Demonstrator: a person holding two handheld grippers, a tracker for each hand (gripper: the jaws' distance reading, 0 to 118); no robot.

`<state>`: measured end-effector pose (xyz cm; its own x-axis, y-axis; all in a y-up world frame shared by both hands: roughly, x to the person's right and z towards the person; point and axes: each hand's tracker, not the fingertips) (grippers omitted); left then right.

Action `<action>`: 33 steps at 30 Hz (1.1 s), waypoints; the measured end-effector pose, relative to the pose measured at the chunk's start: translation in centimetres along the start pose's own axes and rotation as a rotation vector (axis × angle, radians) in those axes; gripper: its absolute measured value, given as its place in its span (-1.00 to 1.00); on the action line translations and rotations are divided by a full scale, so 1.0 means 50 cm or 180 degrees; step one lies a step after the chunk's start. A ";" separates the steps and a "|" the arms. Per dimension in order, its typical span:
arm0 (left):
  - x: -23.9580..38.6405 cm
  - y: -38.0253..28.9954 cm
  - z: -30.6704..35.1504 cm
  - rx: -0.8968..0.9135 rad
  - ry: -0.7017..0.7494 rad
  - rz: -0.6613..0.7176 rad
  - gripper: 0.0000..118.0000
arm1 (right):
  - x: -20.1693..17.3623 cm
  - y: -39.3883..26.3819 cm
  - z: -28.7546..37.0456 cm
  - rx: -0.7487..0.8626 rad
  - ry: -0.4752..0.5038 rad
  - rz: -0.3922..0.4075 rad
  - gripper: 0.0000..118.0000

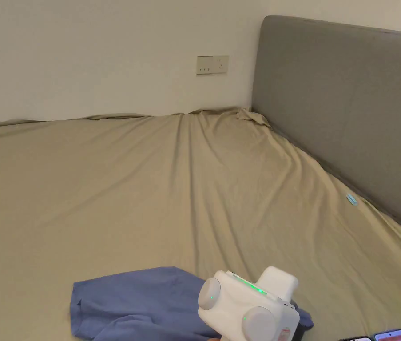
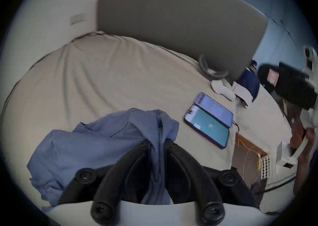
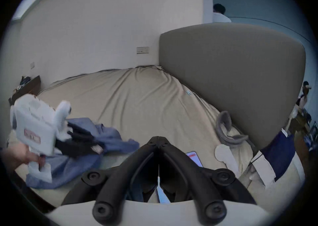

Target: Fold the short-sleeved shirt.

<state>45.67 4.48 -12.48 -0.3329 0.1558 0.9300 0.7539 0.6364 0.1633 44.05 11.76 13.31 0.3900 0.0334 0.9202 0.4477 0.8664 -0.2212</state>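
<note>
Left gripper (image 2: 157,143): jaws nearly closed, pinching bunched fold of blue shirt (image 2: 89,148). Right gripper (image 3: 159,139): jaws closed tip to tip, holding nothing. Shirt crumpled at lower left of frame on tan bed (image 1: 150,186). Two phones (image 2: 209,120) right of shirt; grey headboard (image 1: 350,106) upper right.

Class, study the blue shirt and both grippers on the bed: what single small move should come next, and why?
Probably lift the left gripper and draw the blue shirt toward the open middle of the bed sheet. Its jaws pinch a bunched ridge of cloth, the shirt lies crumpled at the near edge, and the right gripper is shut on nothing, apart from the shirt. It needs spreading flat before any fold.
</note>
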 end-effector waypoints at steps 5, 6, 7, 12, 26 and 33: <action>0.030 -0.020 -0.061 -0.0248 0.0020 -0.0052 -0.77 | 0.026 -0.007 0.000 0.0009 -0.0012 -0.0089 -0.95; 0.021 -0.023 -0.060 -0.0252 -0.0011 0.0043 -0.54 | 0.027 -0.007 0.000 0.0016 -0.0016 -0.0085 -0.95; 0.009 -0.028 -0.050 -0.0187 -0.0053 0.0207 -0.12 | 0.030 -0.005 -0.002 0.0017 -0.0021 -0.0083 -0.95; -0.049 -0.043 0.080 0.0184 0.0066 0.0553 0.38 | 0.027 0.002 0.008 0.0069 0.0019 -0.0111 -0.95; -0.138 -0.415 0.699 0.1090 0.2394 0.1555 -1.00 | -0.066 0.019 0.028 0.0193 0.0326 0.0021 -0.95; -0.256 -0.544 0.660 0.0717 0.2379 0.2559 -0.77 | -0.147 0.012 0.011 0.0086 0.0553 0.0145 -0.95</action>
<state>10.74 10.12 -39.69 0.6856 0.1385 0.7147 0.4517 0.6889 -0.5668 41.01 12.33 6.61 0.5436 -0.0114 0.8393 0.4054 0.8791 -0.2506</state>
